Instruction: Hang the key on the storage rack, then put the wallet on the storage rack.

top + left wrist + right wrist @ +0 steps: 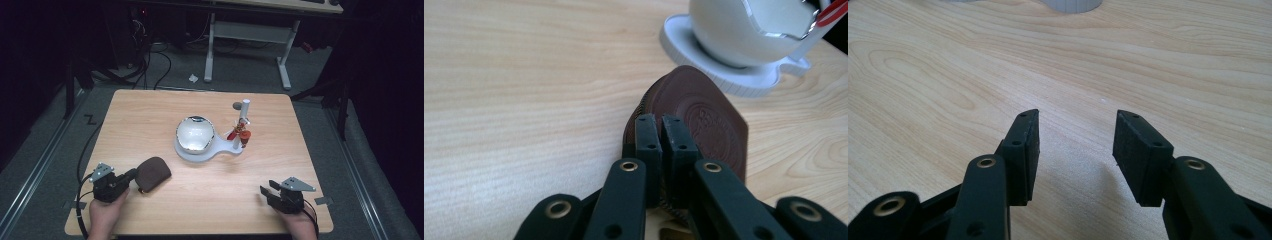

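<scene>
Near the front left corner of the counter, the left hand-held gripper rests low in the person's left hand, its jaws pressed together on the edge of a brown leather pouch. In the left gripper view the two black pads sit nearly touching, pinching the zippered rim of the pouch, whose flat face carries a round embossed stamp. The pouch lies on the wood just beside that gripper, on its far right side, between the front left corner and the middle of the counter.

At the middle of the counter stands a white stand with a rounded base, holding a round mirror-like bowl; a white post rises at its right end with small red pieces hung by it. In the left gripper view the white base sits close behind the pouch without touching it.

Near the front right corner, the right hand-held gripper is held by the right hand with its jaws spread apart and nothing between them; the right gripper view shows bare wood between the pads.
</scene>
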Motion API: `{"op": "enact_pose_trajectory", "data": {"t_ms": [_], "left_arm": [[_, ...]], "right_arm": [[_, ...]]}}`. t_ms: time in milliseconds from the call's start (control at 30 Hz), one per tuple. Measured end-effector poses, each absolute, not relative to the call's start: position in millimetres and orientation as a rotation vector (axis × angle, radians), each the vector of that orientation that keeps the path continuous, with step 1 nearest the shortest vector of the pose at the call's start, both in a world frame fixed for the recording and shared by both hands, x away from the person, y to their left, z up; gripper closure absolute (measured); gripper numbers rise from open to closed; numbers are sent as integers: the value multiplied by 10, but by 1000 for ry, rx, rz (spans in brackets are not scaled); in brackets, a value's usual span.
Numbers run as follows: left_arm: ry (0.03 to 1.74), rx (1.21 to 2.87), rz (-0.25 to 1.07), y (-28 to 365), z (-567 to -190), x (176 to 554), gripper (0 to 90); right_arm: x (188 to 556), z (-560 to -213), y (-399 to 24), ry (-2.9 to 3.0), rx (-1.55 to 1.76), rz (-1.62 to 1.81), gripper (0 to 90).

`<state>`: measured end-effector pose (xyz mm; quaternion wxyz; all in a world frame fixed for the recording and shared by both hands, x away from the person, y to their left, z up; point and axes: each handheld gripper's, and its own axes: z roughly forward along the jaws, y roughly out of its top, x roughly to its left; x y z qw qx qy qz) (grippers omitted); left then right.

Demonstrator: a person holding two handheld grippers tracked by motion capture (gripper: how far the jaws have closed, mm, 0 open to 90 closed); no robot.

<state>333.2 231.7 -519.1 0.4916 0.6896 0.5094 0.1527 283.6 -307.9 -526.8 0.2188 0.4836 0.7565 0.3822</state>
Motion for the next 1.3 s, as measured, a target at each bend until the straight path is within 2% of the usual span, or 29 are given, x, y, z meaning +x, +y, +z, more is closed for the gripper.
{"op": "enact_pose_trajectory", "data": {"t_ms": [600,1300], "left_arm": [[1139,1581,436,2326,-4971,3200,875],[1045,1562,532,2153,-4703,3080,876]], "right_arm": [[2896,-5271,-3075,2065,1352,1068,543],[2827,-5229,-3173,2026,1336,1077,547]]}}
